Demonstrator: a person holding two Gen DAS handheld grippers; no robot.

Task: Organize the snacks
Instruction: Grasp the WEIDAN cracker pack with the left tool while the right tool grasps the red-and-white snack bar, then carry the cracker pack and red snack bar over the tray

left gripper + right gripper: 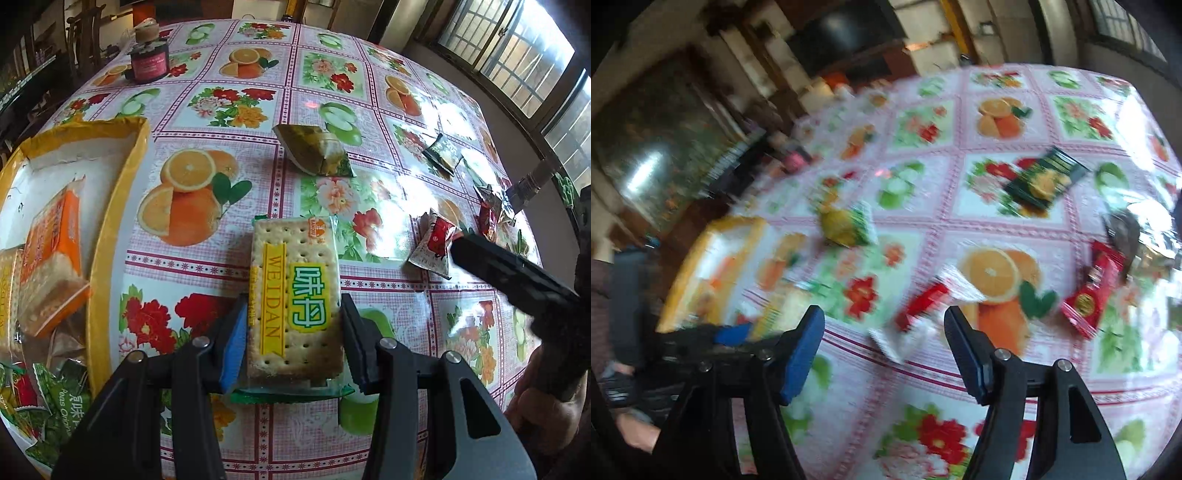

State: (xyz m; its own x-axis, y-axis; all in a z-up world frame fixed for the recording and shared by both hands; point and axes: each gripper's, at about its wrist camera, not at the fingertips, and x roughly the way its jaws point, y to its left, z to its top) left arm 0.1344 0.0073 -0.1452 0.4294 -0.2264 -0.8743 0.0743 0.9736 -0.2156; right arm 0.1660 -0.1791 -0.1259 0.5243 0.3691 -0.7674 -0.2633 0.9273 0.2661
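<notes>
My left gripper (293, 328) is shut on a Weidan cracker pack (295, 280), pinched by its long sides over the flowered tablecloth (207, 273). To its left stands an open yellow-rimmed box (122, 206) holding orange and green snack packs. My right gripper (884, 336) is open in a blurred view, with a small red-and-white packet (916, 317) lying on the cloth just ahead, between its fingertips and untouched. One black finger (498, 266) of the right gripper reaches that same packet (434, 245) in the left wrist view.
Loose on the cloth lie a green packet (317, 151), a dark packet (443, 151) and another red packet (1087, 295). A dark jar (147, 61) stands at the far left. The table edge curves round on the right, with windows beyond it.
</notes>
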